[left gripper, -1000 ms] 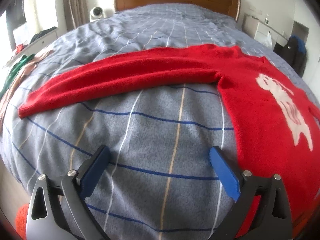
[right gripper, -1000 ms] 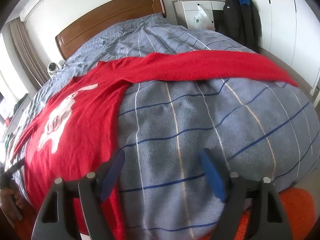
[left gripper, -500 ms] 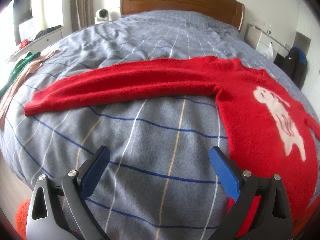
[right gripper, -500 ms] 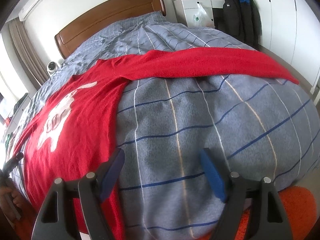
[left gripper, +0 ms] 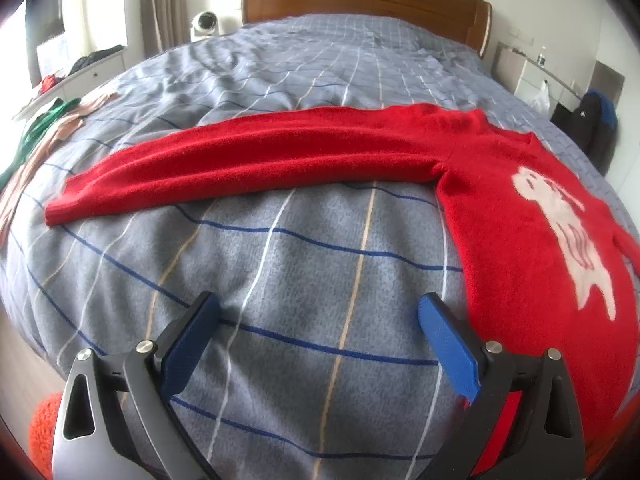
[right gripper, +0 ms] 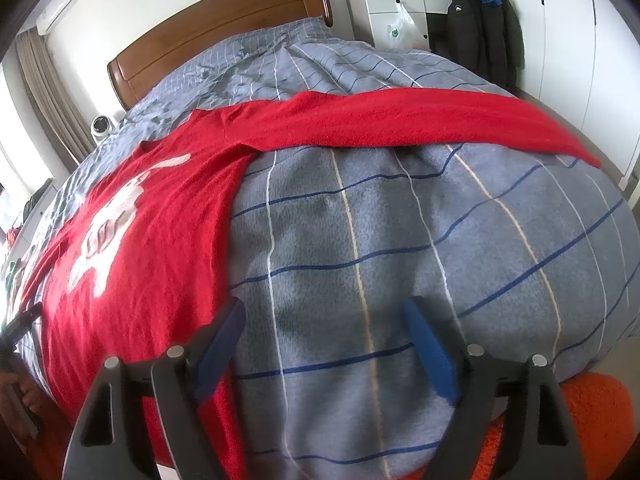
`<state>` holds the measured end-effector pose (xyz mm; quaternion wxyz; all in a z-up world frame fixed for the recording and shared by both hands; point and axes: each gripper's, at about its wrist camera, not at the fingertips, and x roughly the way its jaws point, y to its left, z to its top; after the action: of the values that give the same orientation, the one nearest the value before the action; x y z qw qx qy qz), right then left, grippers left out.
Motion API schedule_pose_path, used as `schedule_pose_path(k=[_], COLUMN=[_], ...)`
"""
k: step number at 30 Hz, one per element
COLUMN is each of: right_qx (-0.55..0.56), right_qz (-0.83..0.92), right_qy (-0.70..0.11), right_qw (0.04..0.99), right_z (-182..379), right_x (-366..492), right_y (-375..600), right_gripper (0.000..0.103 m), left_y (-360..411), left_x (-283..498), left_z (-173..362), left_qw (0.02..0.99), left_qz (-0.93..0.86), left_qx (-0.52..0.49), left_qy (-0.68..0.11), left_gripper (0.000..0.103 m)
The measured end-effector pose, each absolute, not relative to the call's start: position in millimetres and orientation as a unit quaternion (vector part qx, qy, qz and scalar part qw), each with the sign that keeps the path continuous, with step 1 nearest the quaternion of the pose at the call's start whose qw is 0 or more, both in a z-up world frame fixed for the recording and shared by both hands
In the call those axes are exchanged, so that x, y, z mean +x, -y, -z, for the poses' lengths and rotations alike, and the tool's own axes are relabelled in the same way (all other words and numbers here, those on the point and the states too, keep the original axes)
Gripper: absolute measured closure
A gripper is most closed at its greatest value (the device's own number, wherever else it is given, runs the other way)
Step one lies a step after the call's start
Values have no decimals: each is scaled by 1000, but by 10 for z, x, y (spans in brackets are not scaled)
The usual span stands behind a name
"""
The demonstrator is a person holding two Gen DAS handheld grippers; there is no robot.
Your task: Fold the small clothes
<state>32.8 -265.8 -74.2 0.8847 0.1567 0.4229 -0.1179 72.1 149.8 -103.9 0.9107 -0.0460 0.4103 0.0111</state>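
While your red sweater (left gripper: 520, 224) lay flat on the bed (left gripper: 280, 264), both tongs (left (left gripper: 320, 336), right (right gripper: 324, 340), its jaws opening) hovered released, grasping nothing.

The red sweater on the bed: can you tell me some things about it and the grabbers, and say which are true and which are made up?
1. The red sweater lies spread flat on the checked blanket. True.
2. The left gripper is pinching a sleeve. False: its jaws are open over bare blanket.
3. The sweater has a pale animal picture on its front. True.
4. Both sleeves are folded across the body. False: each sleeve stretches straight out sideways.
5. The right gripper holds nothing. True: its jaws are opening, nothing between them.
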Motion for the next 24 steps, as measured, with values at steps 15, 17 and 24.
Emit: schedule_pose_path(k=[15, 17, 24], right_qx=[160, 159, 158], right_qz=[118, 118, 119], right_qy=[-422, -422, -423], right_qw=[885, 884, 884], right_z=[744, 747, 751], right_x=[327, 328, 328], right_y=[2656, 2658, 2654], right_gripper=[21, 21, 21], left_y=[-1499, -1502, -1487], left_x=[697, 698, 692], left_z=[1016, 1012, 1007], left_qw=[912, 912, 914], left_qz=[-16, -17, -19], left_qx=[-49, -50, -48], left_qy=[-407, -406, -403], left_gripper=[3, 3, 3])
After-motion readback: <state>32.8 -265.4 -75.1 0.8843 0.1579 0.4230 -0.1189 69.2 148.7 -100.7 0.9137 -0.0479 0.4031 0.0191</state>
